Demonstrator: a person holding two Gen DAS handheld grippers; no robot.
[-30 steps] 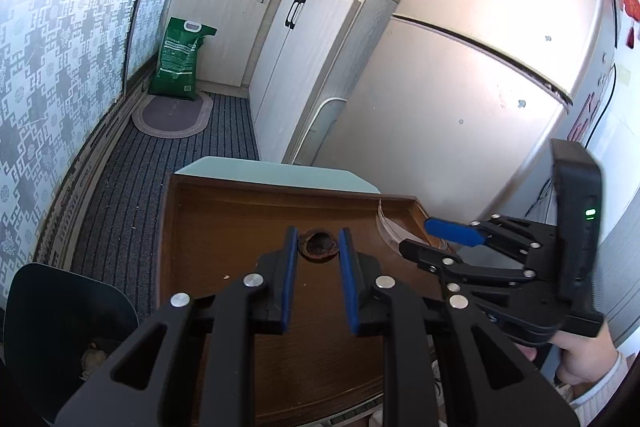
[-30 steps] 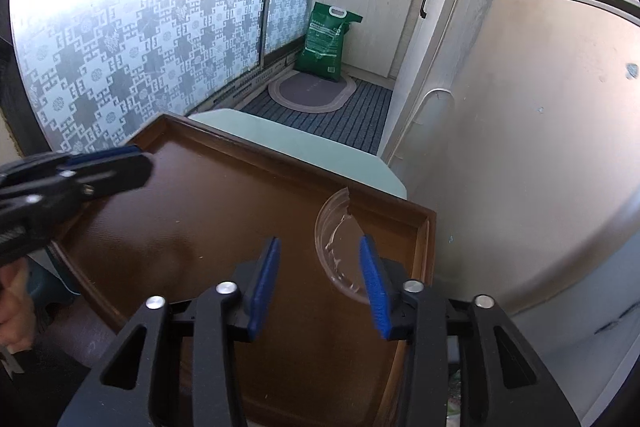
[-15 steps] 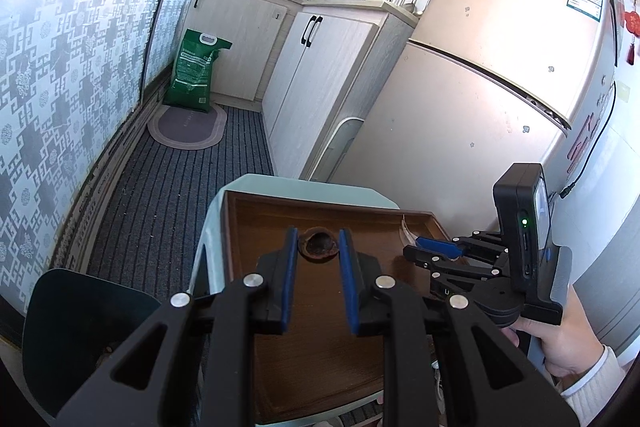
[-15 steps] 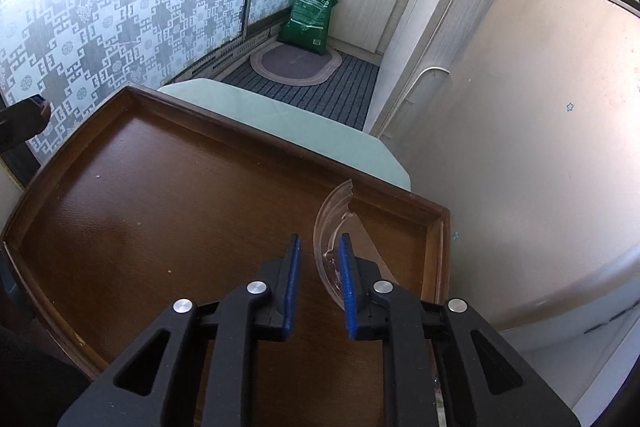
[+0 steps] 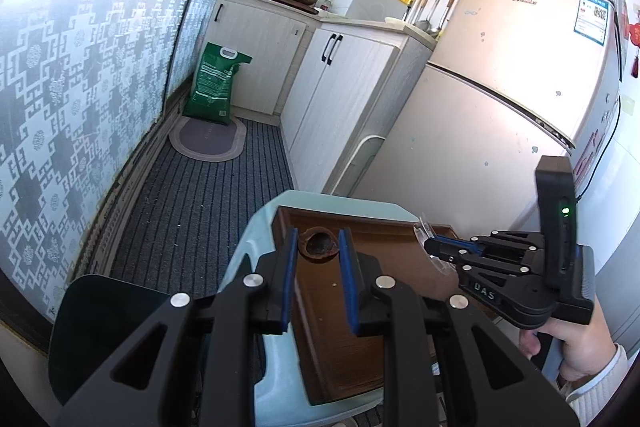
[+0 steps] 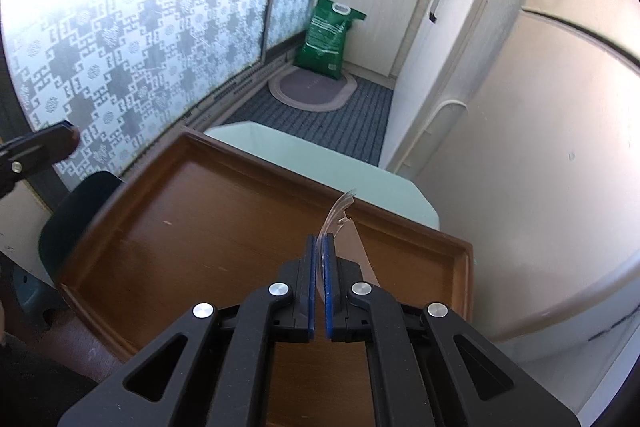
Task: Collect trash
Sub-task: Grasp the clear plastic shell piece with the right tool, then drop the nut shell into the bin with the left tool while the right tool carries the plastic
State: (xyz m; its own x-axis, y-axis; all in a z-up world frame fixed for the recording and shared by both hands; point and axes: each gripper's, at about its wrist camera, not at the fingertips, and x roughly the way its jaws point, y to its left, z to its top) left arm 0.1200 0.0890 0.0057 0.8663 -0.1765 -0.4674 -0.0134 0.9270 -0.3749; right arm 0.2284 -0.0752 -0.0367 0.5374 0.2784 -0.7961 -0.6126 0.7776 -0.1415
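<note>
My left gripper (image 5: 319,251) is shut on a small round brown shell (image 5: 319,246), held in the air over the near left edge of the brown tray (image 5: 332,347). In the right wrist view my right gripper (image 6: 319,247) is shut on a curved piece of clear plastic (image 6: 340,215), lifted just above the tray (image 6: 192,227) near its far right corner. The left wrist view shows the right gripper (image 5: 430,247) from the side, with the clear plastic (image 5: 422,230) sticking up from its tips. The tip of the left gripper (image 6: 60,143) shows at the left edge.
The tray lies on a pale green stool (image 5: 256,239). A dark teal bin (image 5: 104,323) stands on the floor to the left of it, also seen as the bin (image 6: 76,211). A fridge (image 5: 500,107) and white cabinets (image 5: 340,99) stand close on the right. Striped floor runs ahead.
My right gripper closed on the clear plastic piece and raised it off the tray. My left gripper drew back and to the left with the brown shell, bringing the bin more into view.
</note>
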